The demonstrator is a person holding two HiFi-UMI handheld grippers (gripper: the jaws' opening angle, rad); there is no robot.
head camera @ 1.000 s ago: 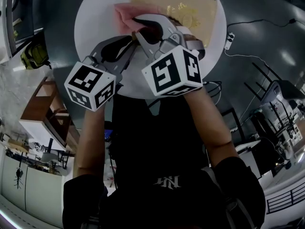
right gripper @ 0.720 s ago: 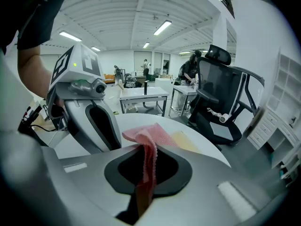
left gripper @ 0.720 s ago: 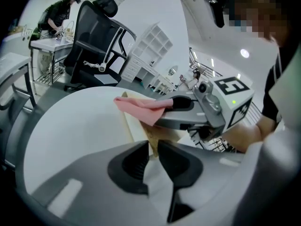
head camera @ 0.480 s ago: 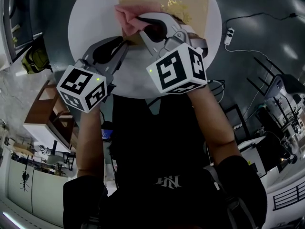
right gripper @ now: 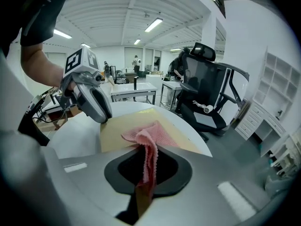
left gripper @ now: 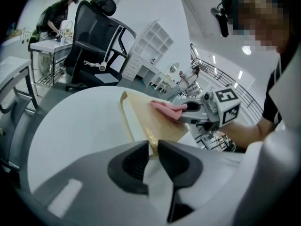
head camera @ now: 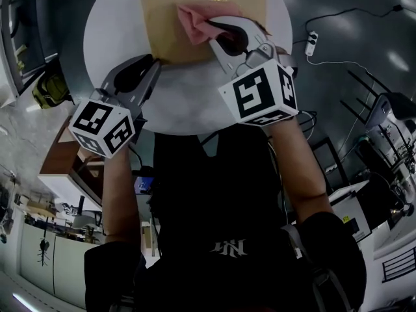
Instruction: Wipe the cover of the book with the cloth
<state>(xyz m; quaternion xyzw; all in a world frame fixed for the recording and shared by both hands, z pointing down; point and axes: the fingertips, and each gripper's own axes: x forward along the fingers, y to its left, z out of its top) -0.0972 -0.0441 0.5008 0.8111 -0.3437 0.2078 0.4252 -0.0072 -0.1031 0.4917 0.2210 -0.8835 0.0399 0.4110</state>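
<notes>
1. The right tongs (head camera: 211,26) are clamped on a pink cloth (head camera: 195,19), which rests on the tan book (head camera: 162,25) near the middle of its cover.
2. The left tongs (head camera: 153,62) pinch the book's near-left corner, steadying it on the round white bench (head camera: 110,31).
3. The book's long axis runs left to right. Unwiped cover likely lies left of the cloth.

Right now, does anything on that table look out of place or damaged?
Nothing stands out. The pink cloth is bunched in the right gripper and rests on the cover of the tan book; the left gripper pinches the book's near corner. No spill or damage on the white table.
</notes>
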